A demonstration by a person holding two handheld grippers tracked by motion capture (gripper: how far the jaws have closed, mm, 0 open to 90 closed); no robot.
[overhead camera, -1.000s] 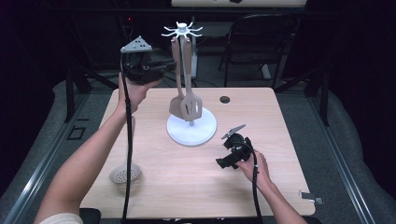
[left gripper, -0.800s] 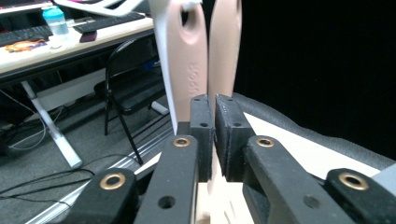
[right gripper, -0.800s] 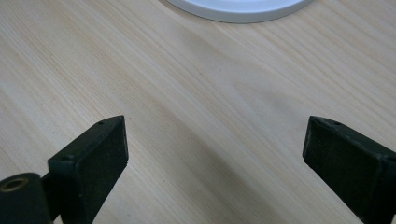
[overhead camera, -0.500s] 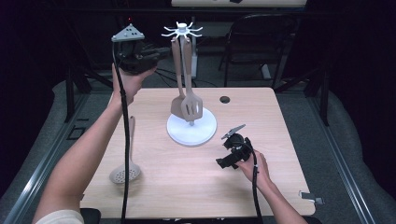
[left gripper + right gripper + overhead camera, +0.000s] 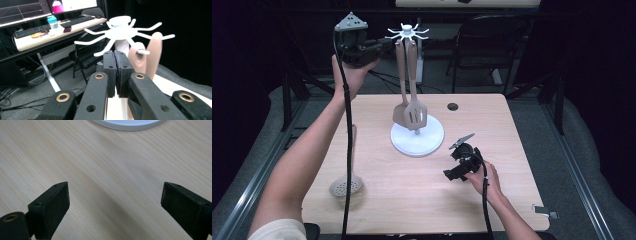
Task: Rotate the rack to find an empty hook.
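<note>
A white hook rack stands on a round white base at the middle of the wooden table. Two brown spatulas hang from its hooks, a solid one and a slotted one. My left gripper is held high, level with the rack's top and just left of it. In the left gripper view its jaws are shut together with nothing between them, and the rack's top and the spatula handles lie just beyond. My right gripper rests low over the table, right of the base, open.
A brown skimmer lies near the table's front left corner. A small dark hole marks the far side. A metal clip sits at the front right edge. A black chair stands behind; a desk with monitors is farther off.
My left gripper has risen beside the rack's top and drawn slightly left of the spatula handles. The right gripper has stayed where it was.
</note>
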